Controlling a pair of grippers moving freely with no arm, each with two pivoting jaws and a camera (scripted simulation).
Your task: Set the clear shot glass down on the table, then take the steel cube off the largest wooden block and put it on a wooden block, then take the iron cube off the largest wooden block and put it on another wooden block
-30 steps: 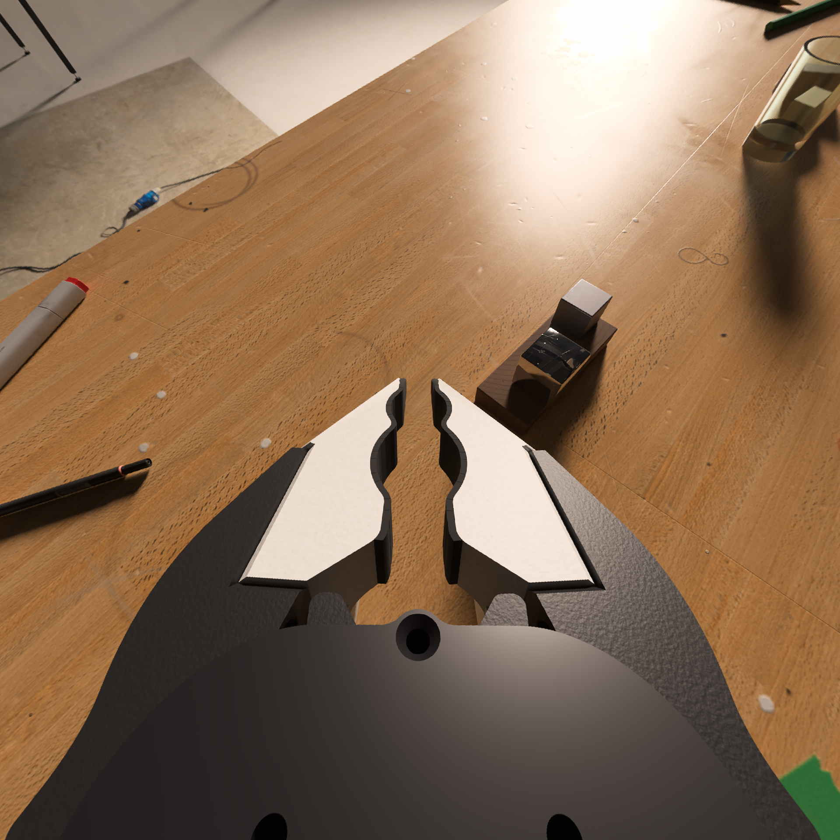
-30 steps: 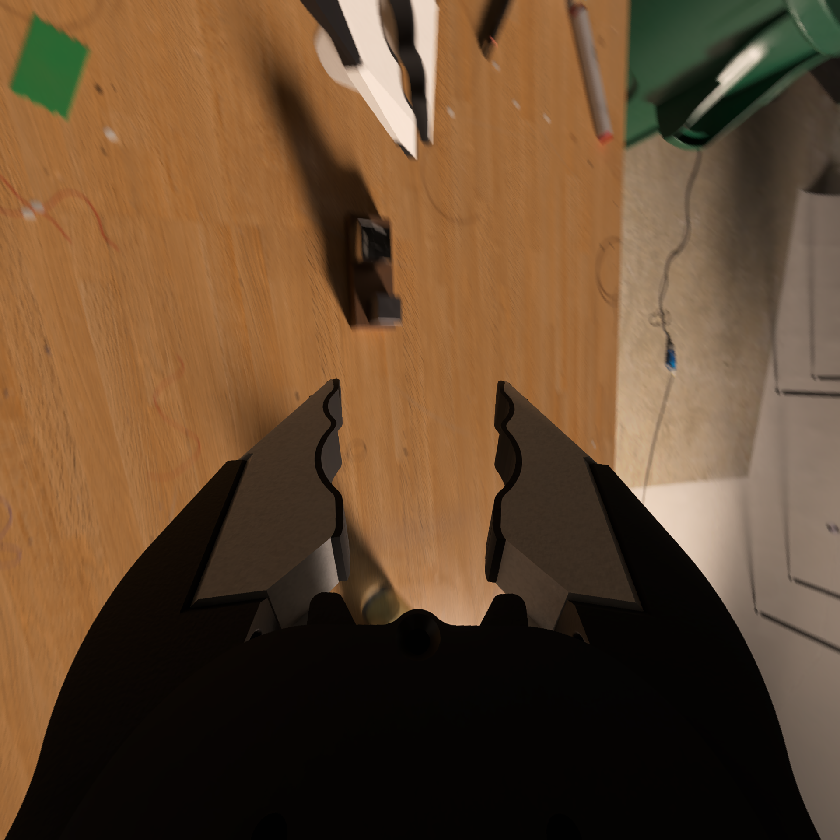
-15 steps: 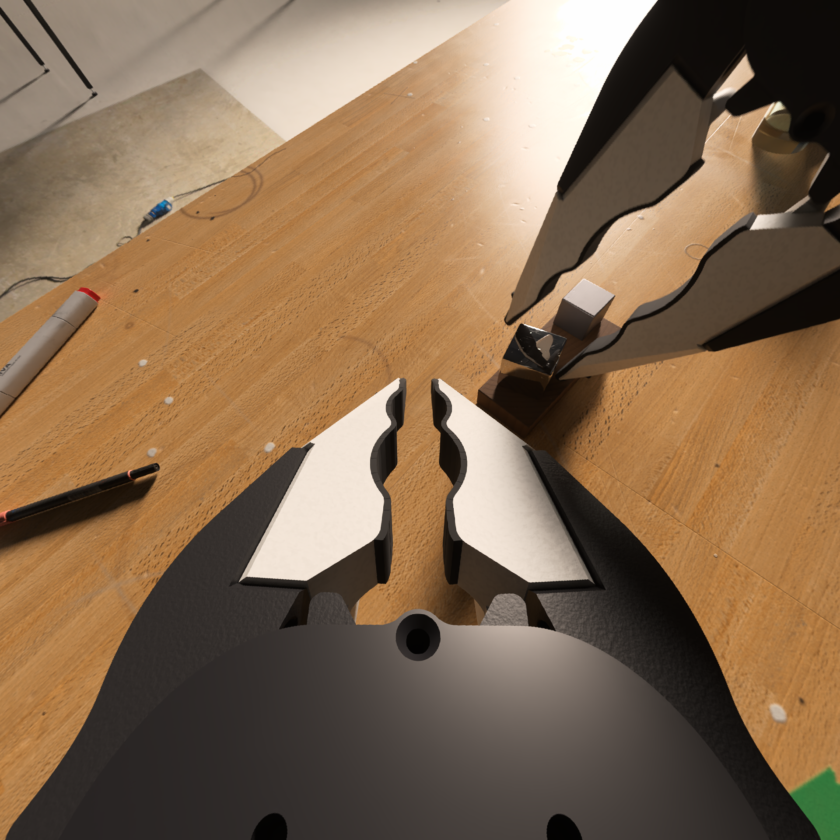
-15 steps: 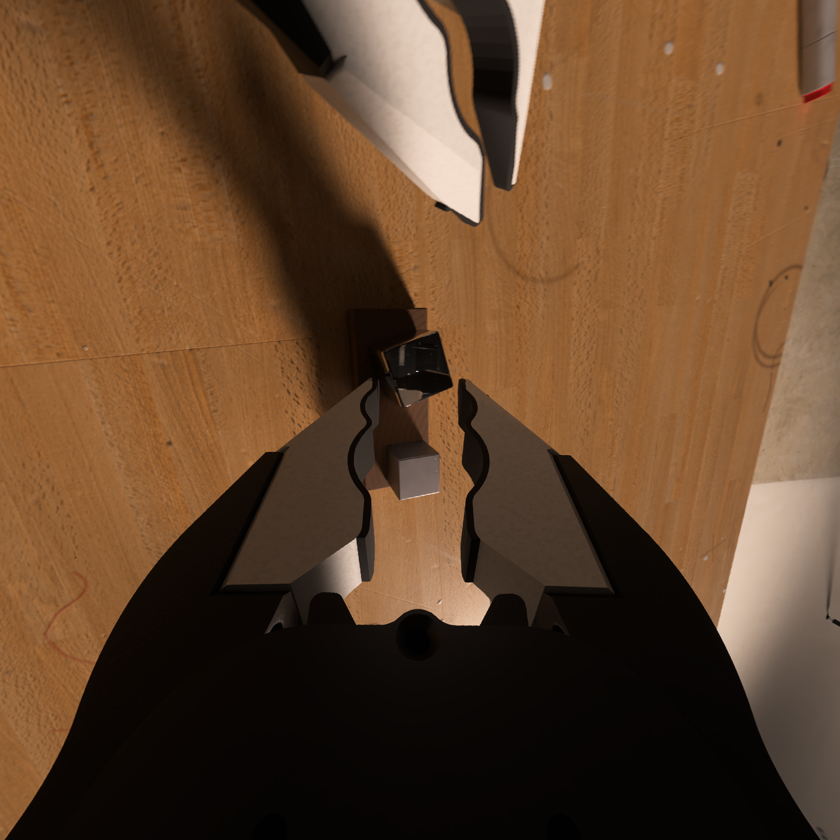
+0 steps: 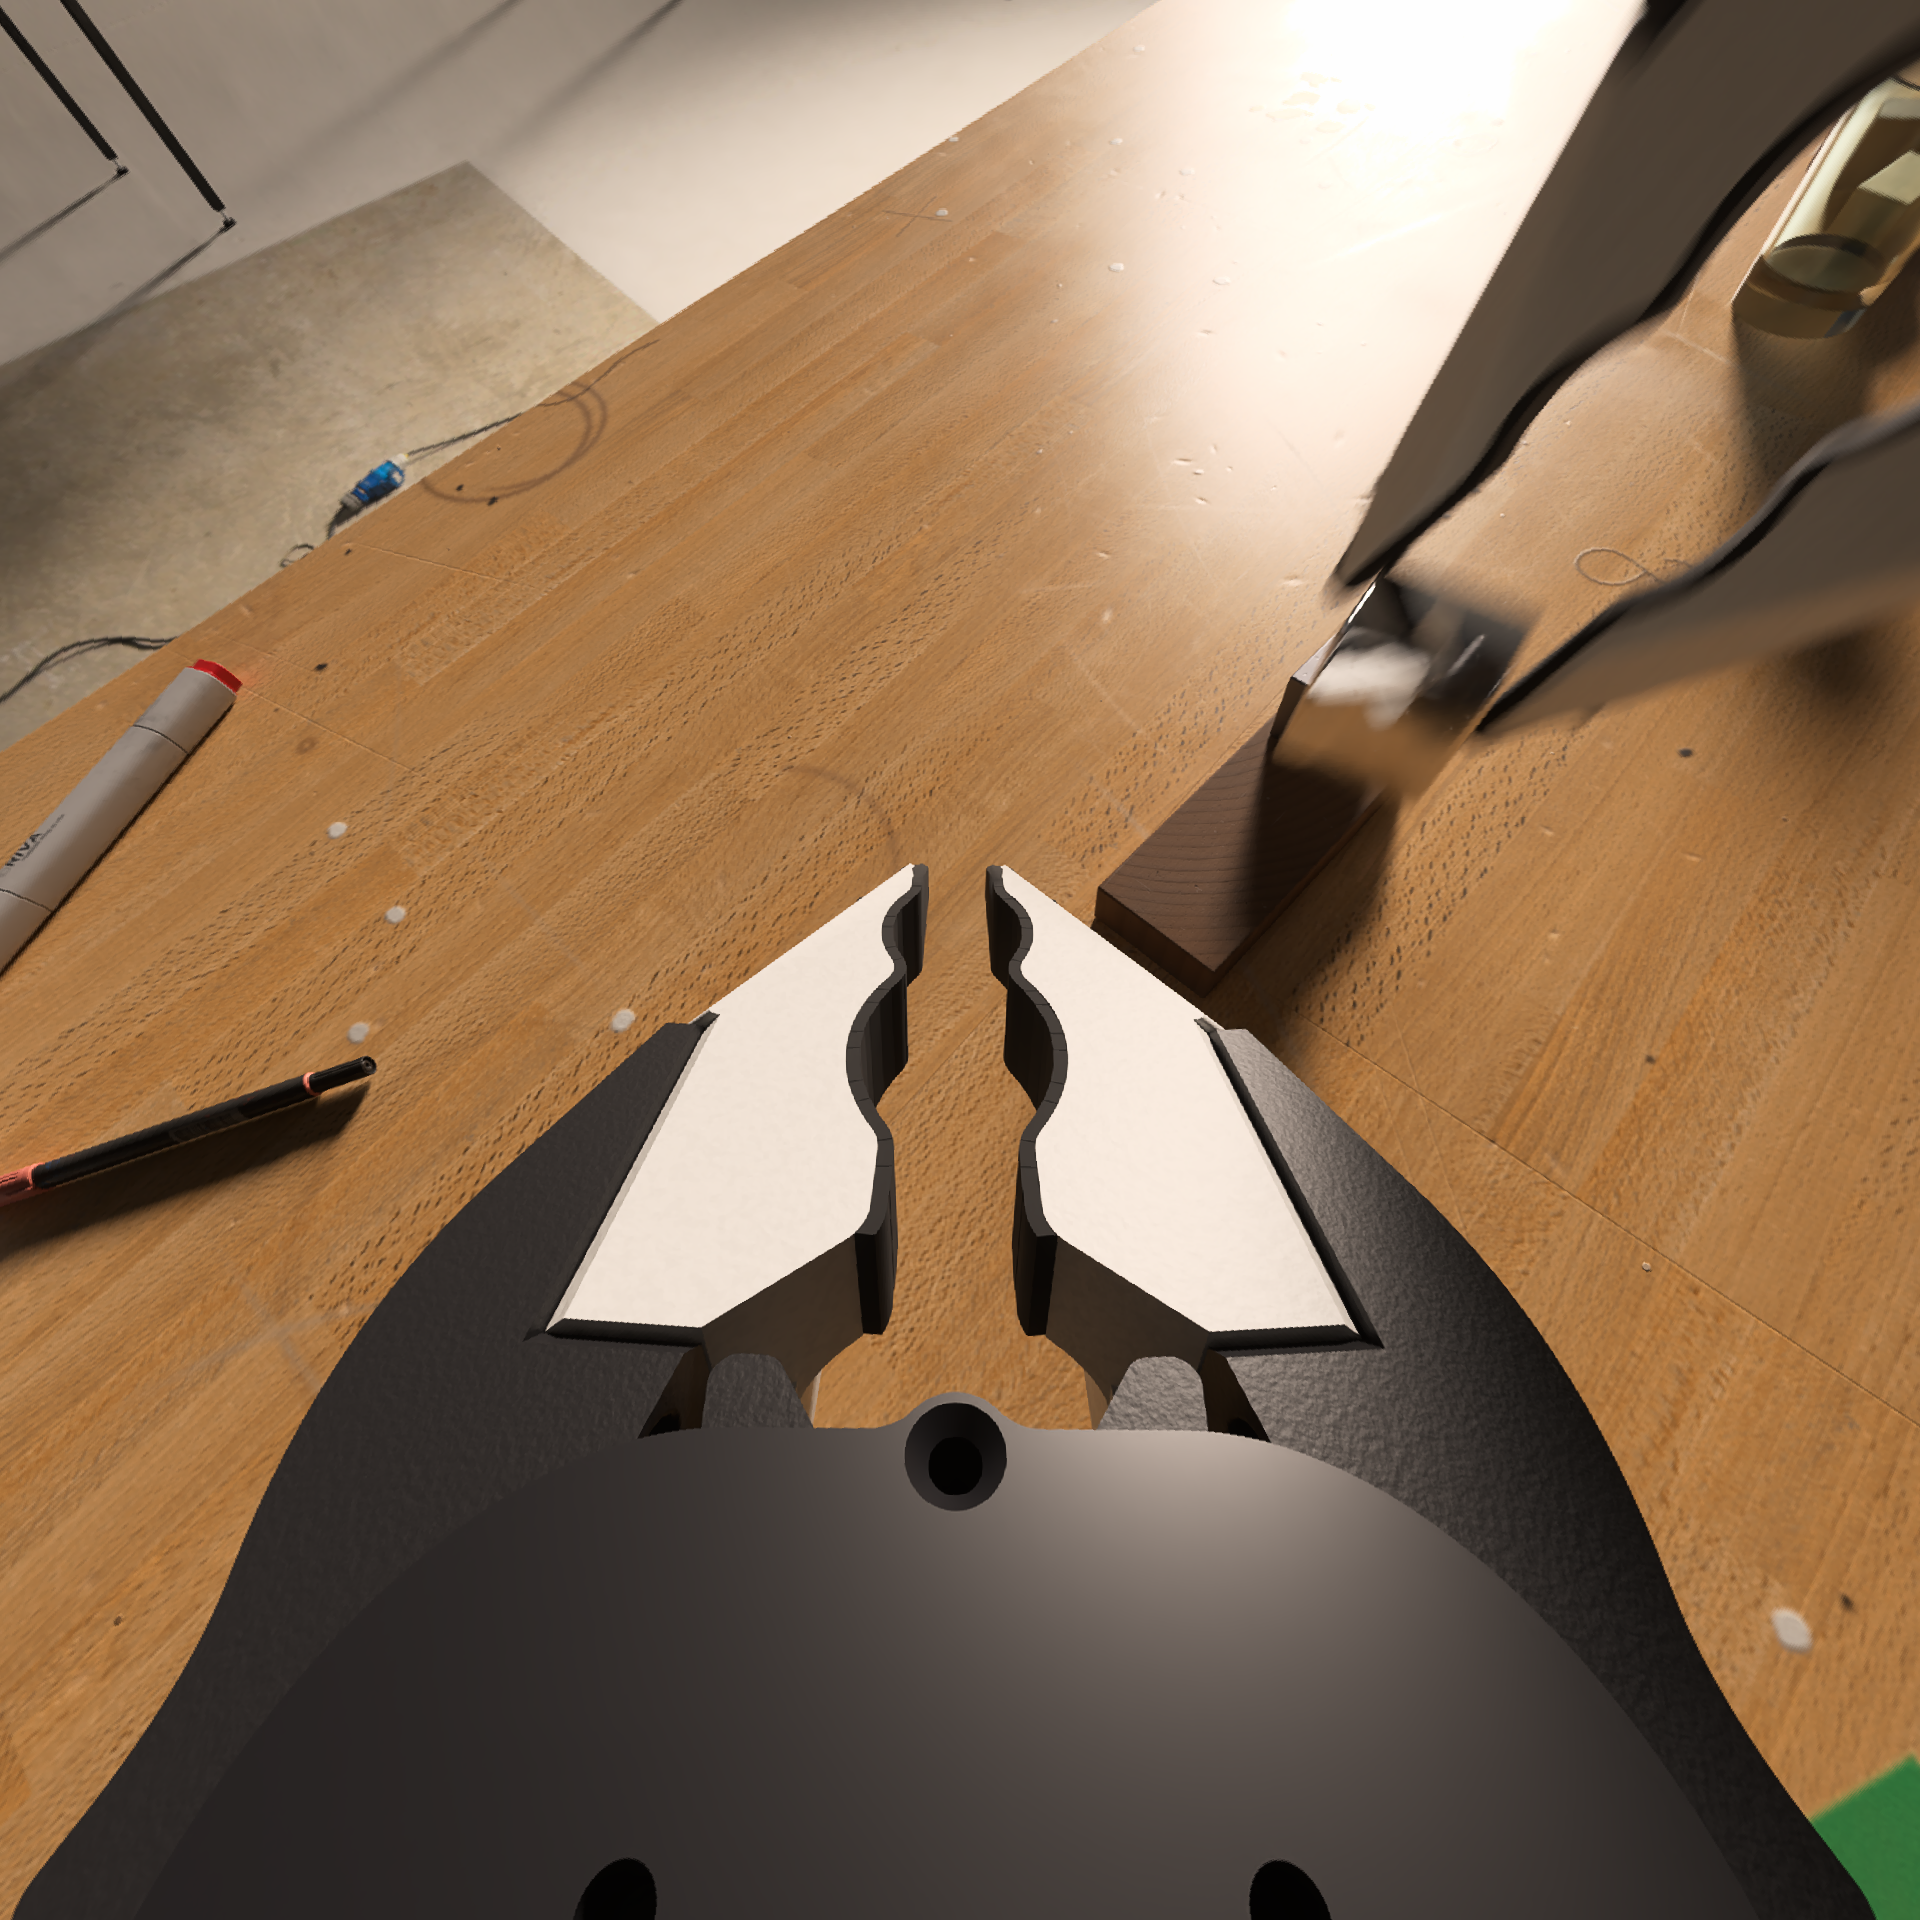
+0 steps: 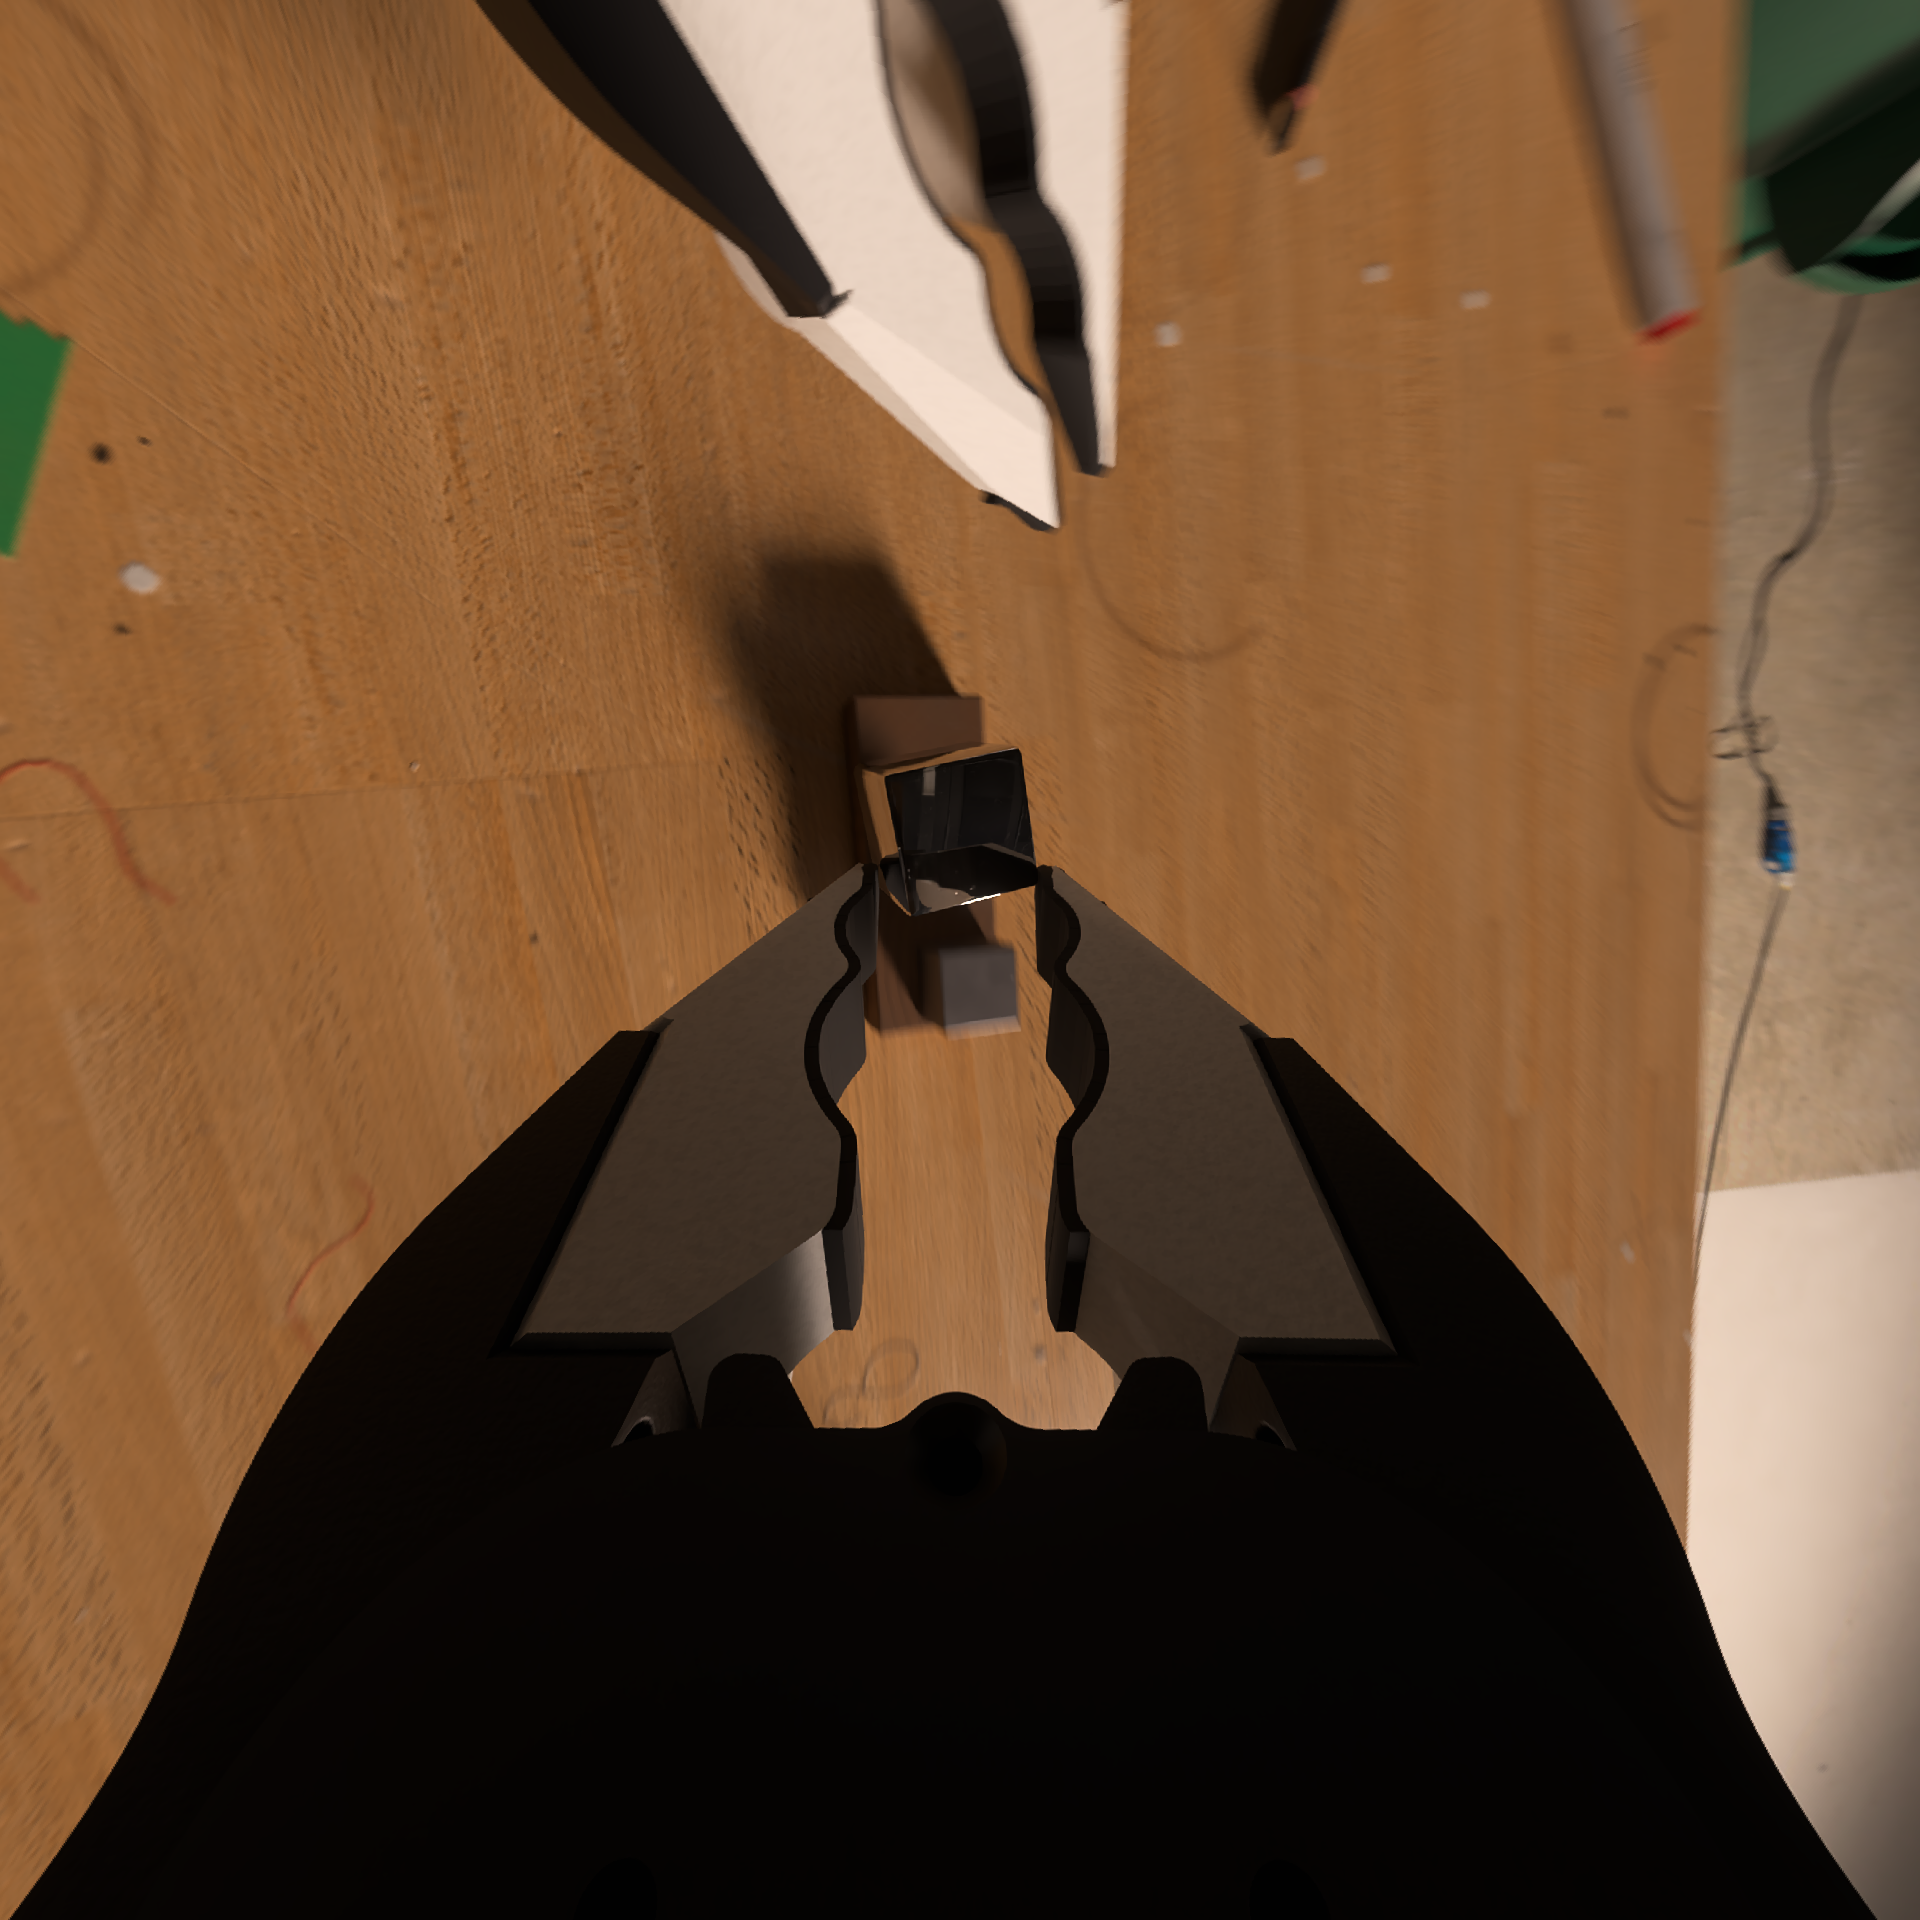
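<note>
Warm wooden worktop (image 5: 831,582) carries the wooden block (image 5: 1216,883). Left of it, the left gripper (image 5: 956,883) hovers empty, fingers nearly closed. Over the block, the right gripper (image 6: 956,883) pinches the mirror-bright steel cube (image 6: 961,831) at its tips. It looks heavy, hard and slippery; opposite flat faces suit best. Beyond, the shot glass (image 5: 1839,239) stands.

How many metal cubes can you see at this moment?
2. The shiny mirror-like steel cube is between the right gripper's jaws; the dull grey iron cube sits on the brown wooden block.
</note>
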